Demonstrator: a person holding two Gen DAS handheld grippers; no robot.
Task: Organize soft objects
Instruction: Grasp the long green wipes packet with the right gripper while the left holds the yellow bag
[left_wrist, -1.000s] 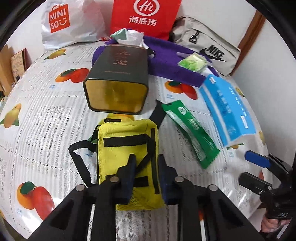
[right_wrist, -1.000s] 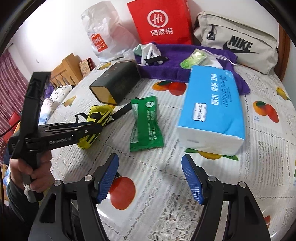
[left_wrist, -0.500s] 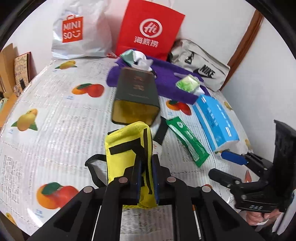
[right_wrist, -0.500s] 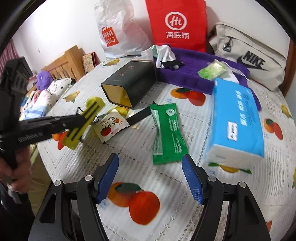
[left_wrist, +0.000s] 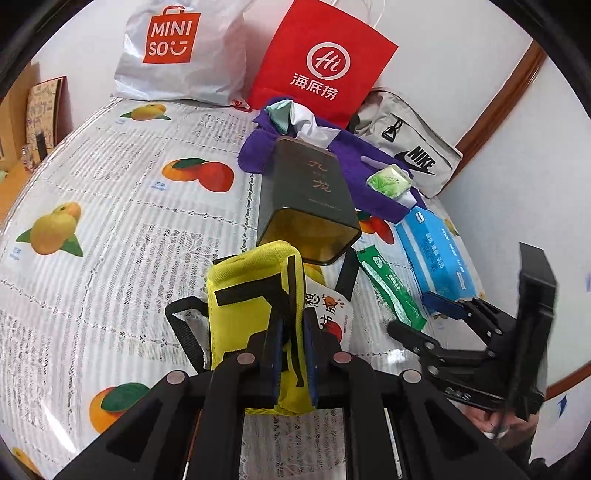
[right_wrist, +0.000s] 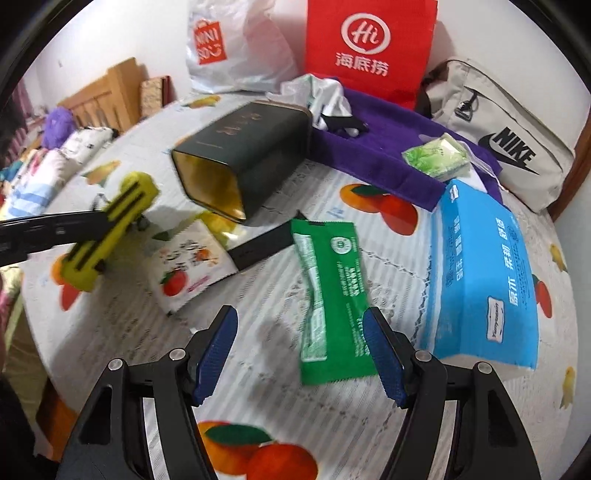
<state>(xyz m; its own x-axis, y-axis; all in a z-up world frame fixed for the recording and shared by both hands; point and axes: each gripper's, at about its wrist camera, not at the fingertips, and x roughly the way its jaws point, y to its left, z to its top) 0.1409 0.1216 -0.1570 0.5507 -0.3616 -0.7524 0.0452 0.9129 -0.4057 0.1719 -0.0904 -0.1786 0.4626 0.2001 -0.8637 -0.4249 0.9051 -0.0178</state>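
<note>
1. Left wrist view:
   - Left gripper (left_wrist: 291, 354) is pinching the yellow pouch (left_wrist: 255, 295), pads clamped on its lower edge; the jaws have just been closing on it. Pouch is lifted off the bench (left_wrist: 110, 221), tilted, with its black strap (left_wrist: 184, 332) hanging loose.
   - Risk: the grip is on thin fabric near one edge, so the pouch could swing or slip out if moved fast.
   - Risk: the dangling strap could snag the snack packet (left_wrist: 330, 310) lying just under or beside it and drag it along.
   - Open dark tin (left_wrist: 306, 206) lies on its side just beyond the pouch. If that's the target, the pouch looks about as wide as the mouth, so it could jam on the rim or push the tin away, since nothing braces it.

2. Right wrist view:
   - Right gripper (right_wrist: 299, 354) is spread wide and empty, hovering over the lower end of the green sachet (right_wrist: 332, 295), which lies flat on the bench (right_wrist: 258, 406). Can't tell if the pads touch it.
   - Risk: the sachet is flat and slick, so closing on it could skid it or pinch the tablecloth too.
   - Blue tissue pack (right_wrist: 480, 280) sits just beside the right-hand finger; a wide approach may nudge it.
   - The view is motion-blurred on the left, so the pouch (right_wrist: 107, 236) position there is rough.
   - The two grippers are working near each other, so there's a collision risk if both head for the tin (right_wrist: 243, 162).
</note>
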